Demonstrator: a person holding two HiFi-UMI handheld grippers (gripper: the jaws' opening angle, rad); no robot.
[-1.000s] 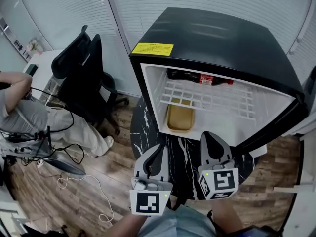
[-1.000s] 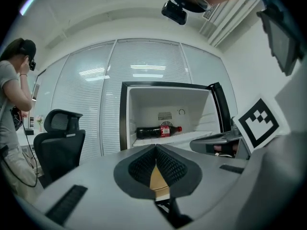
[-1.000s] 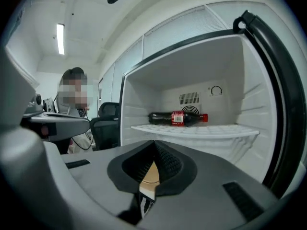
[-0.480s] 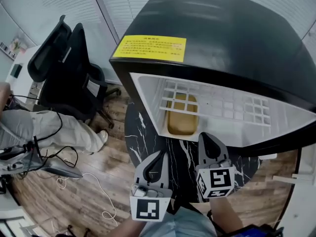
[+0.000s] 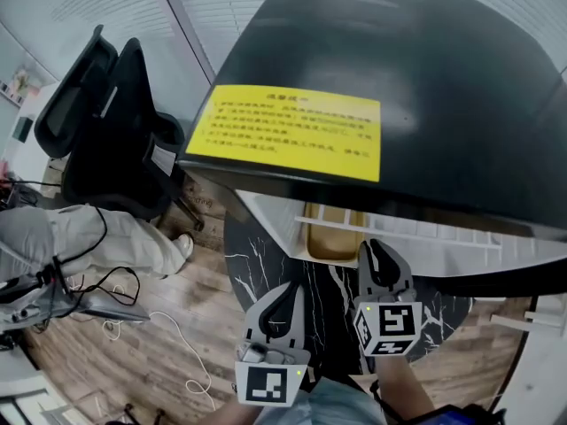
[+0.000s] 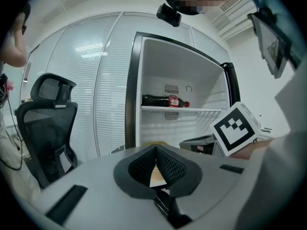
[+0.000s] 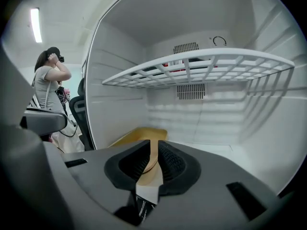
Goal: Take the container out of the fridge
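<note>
A shallow yellow container (image 5: 330, 234) lies on the floor of the open black fridge (image 5: 425, 78), at its left side. The fridge's top hides most of it in the head view. In the right gripper view the container (image 7: 139, 135) lies just beyond my right gripper (image 7: 153, 146), which points into the fridge below the wire shelf (image 7: 201, 65). The right jaws are opening, with a narrow gap and nothing between the pads. My left gripper (image 5: 287, 290) hangs outside the fridge, lower left of the right gripper (image 5: 376, 248). The left gripper (image 6: 156, 148) has its tips together and is empty.
A cola bottle (image 6: 165, 100) lies on the wire shelf. A yellow label (image 5: 288, 131) is on the fridge top. A black office chair (image 5: 97, 122) and a seated person's legs (image 5: 97, 237) are at the left. Cables (image 5: 168, 326) trail over the wooden floor.
The head view has swung over the fridge top, which now hides the shelf, the bottle and most of the container. Both grippers have edged toward the fridge opening.
</note>
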